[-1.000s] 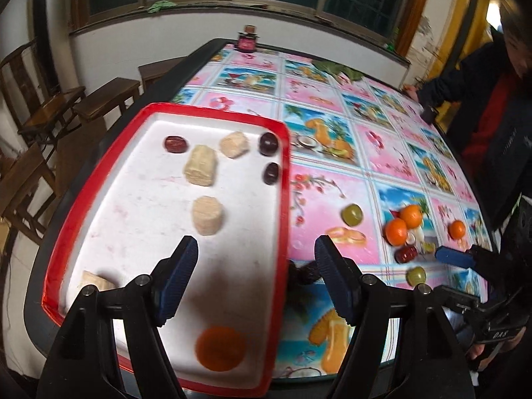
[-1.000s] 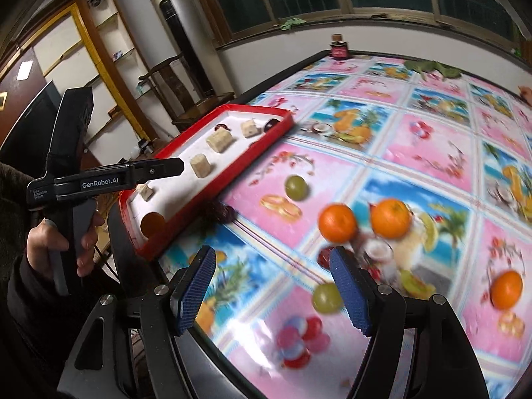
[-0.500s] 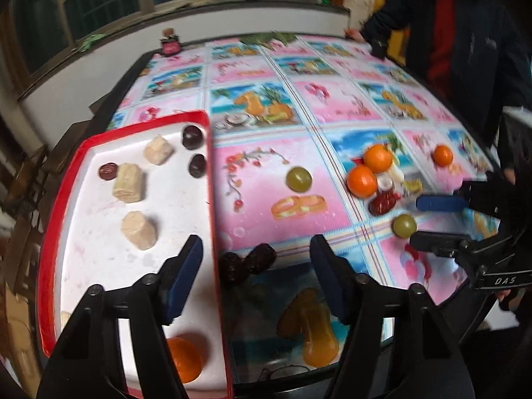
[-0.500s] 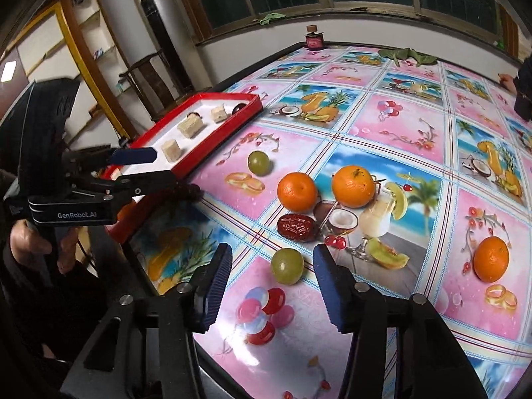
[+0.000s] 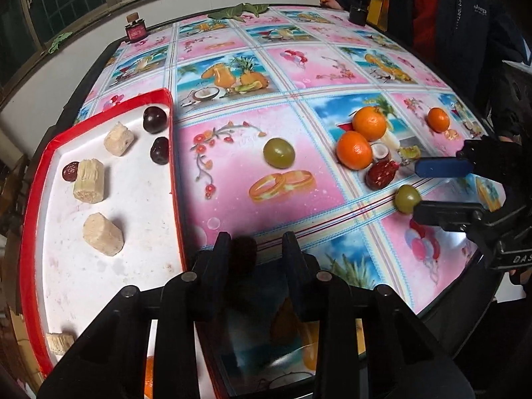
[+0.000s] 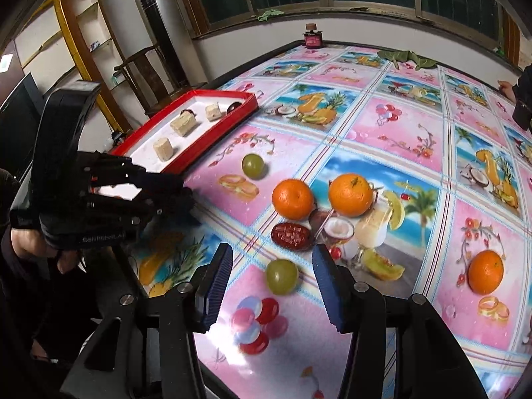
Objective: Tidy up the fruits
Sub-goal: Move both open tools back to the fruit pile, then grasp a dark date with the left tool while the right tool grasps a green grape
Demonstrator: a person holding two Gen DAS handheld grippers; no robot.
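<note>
My left gripper (image 5: 254, 249) has its jaws drawn in around a dark plum (image 5: 244, 252) on the table beside the red tray (image 5: 173, 179); whether the pads touch it I cannot tell. The tray holds sugarcane pieces (image 5: 103, 232), dark plums (image 5: 154, 119) and a red date (image 5: 70, 171). My right gripper (image 6: 271, 279) is open, its jaws on either side of a green grape (image 6: 282, 276) on the table. Ahead of it lie a red date (image 6: 292, 236), two oranges (image 6: 292, 199), a third orange (image 6: 486, 272) and another green grape (image 6: 253, 165).
A patterned cloth covers the table (image 5: 299, 66). A small red jar (image 5: 135, 29) stands at the far edge. A person in a dark jacket (image 5: 465, 16) stands at the far right. Chairs and a tall heater (image 6: 156, 33) stand left of the table.
My left gripper moved right off the tray and its jaws narrowed around the dark plum. My right gripper moved forward so its jaws flank the green grape.
</note>
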